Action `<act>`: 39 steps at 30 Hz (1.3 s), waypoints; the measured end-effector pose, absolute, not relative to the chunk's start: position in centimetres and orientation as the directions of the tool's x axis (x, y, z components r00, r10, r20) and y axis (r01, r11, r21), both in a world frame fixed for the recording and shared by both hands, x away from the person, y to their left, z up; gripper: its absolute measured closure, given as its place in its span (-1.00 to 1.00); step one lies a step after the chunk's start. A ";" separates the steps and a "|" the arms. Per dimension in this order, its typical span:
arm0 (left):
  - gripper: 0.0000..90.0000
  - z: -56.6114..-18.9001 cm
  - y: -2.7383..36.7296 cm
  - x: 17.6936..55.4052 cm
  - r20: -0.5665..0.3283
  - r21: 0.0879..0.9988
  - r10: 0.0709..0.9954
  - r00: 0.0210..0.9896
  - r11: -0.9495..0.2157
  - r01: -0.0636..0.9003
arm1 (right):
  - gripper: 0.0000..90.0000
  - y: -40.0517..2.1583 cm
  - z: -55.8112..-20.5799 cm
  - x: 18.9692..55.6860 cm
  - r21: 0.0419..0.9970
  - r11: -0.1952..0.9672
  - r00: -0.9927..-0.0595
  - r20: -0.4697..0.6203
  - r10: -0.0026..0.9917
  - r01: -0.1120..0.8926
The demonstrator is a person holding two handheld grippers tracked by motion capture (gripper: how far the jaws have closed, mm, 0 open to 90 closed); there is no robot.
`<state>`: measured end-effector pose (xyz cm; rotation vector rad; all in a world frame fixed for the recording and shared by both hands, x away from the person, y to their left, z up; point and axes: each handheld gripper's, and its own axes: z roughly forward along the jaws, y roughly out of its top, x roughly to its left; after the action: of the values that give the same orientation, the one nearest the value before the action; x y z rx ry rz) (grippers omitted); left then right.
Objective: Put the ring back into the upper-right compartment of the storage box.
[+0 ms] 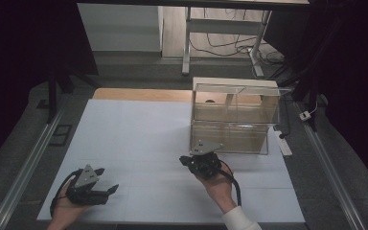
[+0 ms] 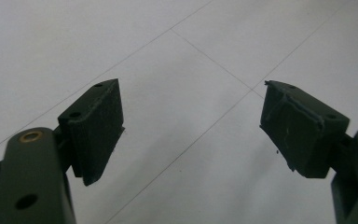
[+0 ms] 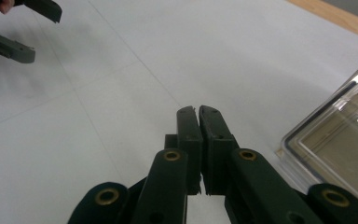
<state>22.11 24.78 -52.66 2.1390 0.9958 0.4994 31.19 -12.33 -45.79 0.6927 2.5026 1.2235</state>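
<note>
Surroundings: dark room around your bench (image 1: 139,124), its white top ruled by thin seams, a wooden strip bare along the far edge.
Clear box (image 1: 232,117): stands on the far right part of the bench, see-through walls, pale lid on top; it is the thing nearest your right hand.
Right tongs (image 1: 188,160): pressed together with nothing between them, just in front of the box's near left corner, not touching it.
Right gripper view: your closed right tongs (image 3: 198,112) point across the white top, and the corner of the clear box (image 3: 340,140) lies just to their right; the high view gives you no such look at the shut tips.
Left tongs (image 1: 106,179): spread apart, empty, at the near left of the bench, well apart from the box.
Left gripper view: the left tongs (image 2: 191,123) stand wide over bare white sheet and crossing seams.
Shared sight: the right gripper view catches your left tongs (image 3: 23,30) far off at its upper left, open.
</note>
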 end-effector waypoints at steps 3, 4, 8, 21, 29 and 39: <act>-0.53 -52.7 24.8 22.1 0.045 0.740 0.778 0.627 -0.448 0.502 | 0.93 -12.6 -45.4 31.2 0.803 0.518 -0.847 -0.031 0.530 0.295; -0.53 -52.7 24.8 22.1 0.045 0.740 0.778 0.627 -0.448 0.502 | 0.93 -12.8 -45.1 31.2 0.809 0.512 -0.846 -0.033 0.532 0.291; -0.53 -52.7 24.8 22.1 0.044 0.740 0.778 0.627 -0.448 0.503 | 0.93 -13.1 -44.7 31.1 0.816 0.501 -0.842 -0.031 0.538 0.290; -0.53 -52.7 24.8 22.1 0.044 0.740 0.778 0.627 -0.447 0.503 | 0.93 -14.4 -42.6 30.7 0.851 0.455 -0.832 -0.040 0.553 0.261; -0.53 -52.7 24.8 22.1 0.042 0.739 0.777 0.628 -0.447 0.504 | 0.93 -15.6 -41.1 30.5 0.874 0.422 -0.820 -0.048 0.570 0.242; -0.53 -52.7 24.7 22.1 0.043 0.737 0.775 0.630 -0.450 0.504 | 0.93 -16.8 -40.1 30.4 0.888 0.396 -0.803 -0.055 0.594 0.232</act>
<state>22.14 24.74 -52.75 2.1441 0.9953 0.4938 30.44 -16.83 -40.11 0.7144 2.2952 1.3739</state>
